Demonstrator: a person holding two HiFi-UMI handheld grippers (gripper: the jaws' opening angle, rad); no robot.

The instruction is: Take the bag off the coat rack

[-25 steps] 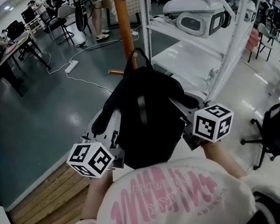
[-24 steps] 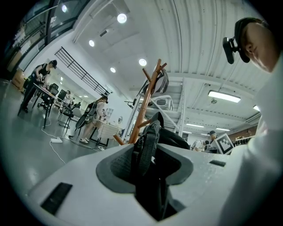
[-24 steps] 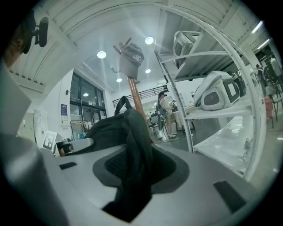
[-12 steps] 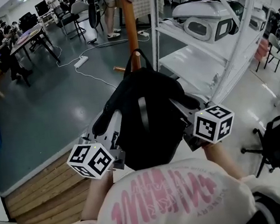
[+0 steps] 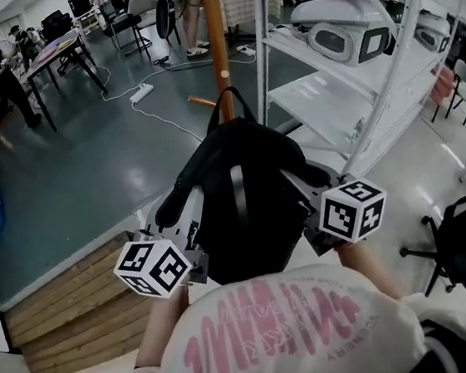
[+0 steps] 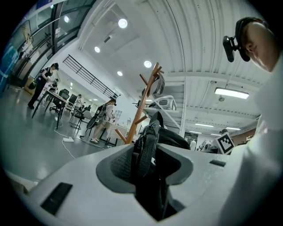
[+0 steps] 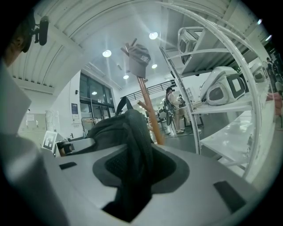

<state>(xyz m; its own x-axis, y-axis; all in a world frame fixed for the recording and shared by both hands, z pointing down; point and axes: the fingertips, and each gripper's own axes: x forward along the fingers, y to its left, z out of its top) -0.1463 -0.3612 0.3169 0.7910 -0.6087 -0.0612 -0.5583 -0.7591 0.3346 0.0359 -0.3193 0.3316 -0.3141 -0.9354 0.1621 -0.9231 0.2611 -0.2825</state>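
A black backpack (image 5: 247, 197) hangs between my two grippers, close in front of the person's chest. My left gripper (image 5: 180, 217) is shut on a webbing strap (image 6: 146, 152) at the bag's left side. At the bag's right side, my right gripper (image 5: 305, 192) is shut on a dark strap (image 7: 135, 145). The bag's top loop (image 5: 225, 100) stands free in front of the wooden coat rack pole (image 5: 215, 33), and I see no hook through it. A grey cap (image 7: 139, 56) sits on top of the rack.
A white metal shelf unit (image 5: 334, 86) with white devices stands close at the right. A wooden platform (image 5: 71, 304) lies at the lower left and a black office chair (image 5: 460, 235) at the right. A power strip (image 5: 140, 92) and its cable lie on the floor; people sit at desks (image 5: 59, 55) far left.
Both grippers and the bag have shifted together across the room; more of the wooden platform shows at the lower left, and the desks have slid right. Both grips are unchanged.
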